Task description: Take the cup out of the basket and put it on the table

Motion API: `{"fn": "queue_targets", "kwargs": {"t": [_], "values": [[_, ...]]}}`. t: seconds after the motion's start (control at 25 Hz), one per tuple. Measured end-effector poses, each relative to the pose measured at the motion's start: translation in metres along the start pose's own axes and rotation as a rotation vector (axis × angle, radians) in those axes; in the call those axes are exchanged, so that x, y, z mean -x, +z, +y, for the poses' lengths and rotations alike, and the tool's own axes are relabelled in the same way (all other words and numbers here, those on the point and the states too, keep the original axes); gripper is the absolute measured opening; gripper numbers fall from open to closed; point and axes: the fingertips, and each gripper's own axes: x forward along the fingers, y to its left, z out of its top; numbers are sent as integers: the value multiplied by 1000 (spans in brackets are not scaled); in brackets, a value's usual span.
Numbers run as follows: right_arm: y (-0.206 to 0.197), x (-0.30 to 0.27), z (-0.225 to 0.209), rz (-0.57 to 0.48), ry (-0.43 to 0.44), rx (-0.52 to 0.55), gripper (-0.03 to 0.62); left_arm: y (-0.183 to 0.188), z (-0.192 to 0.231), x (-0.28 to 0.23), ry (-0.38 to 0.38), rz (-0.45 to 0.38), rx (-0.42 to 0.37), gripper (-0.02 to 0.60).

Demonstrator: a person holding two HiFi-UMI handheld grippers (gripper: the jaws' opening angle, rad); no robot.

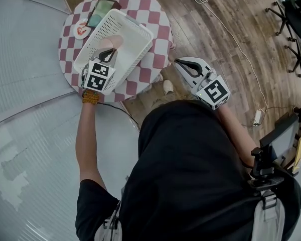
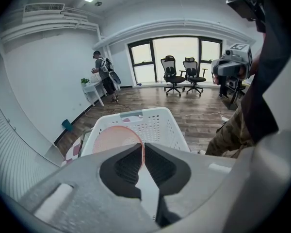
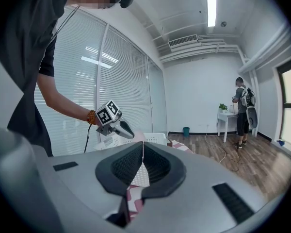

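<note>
Pink cup (image 1: 112, 42) is inside the white basket (image 1: 135, 39), toward the basket's near-left end. The basket lies across the middle of the round checkered desk (image 1: 160, 24). Left gripper (image 1: 109, 54) reaches into the basket from the near edge. In the left gripper view its fingers (image 2: 123, 166) are pinched on the cup's right wall, with a thin pink edge showing between them; the cup's round face points at the camera, so it looks tipped on its side. Right gripper (image 1: 179, 63) hangs off the desk's right edge over the floor, fingers pressed together on nothing. Left does the lift: probably straight up over the basket wall, then across to bare desk.
</note>
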Motion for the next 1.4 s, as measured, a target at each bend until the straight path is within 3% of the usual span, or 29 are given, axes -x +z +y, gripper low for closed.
{"fn": "queue_targets", "kwargs": {"t": [0.16, 0.6, 1.4], "values": [[-2, -2, 3, -15, 13, 4, 12, 5, 3, 4, 0, -25, 40, 23], [-1, -2, 0, 7, 2, 0, 12, 27, 4, 17, 32, -96, 50, 23], [13, -4, 15, -20, 12, 17, 12, 52, 1, 66, 150, -261, 70, 23]]}}
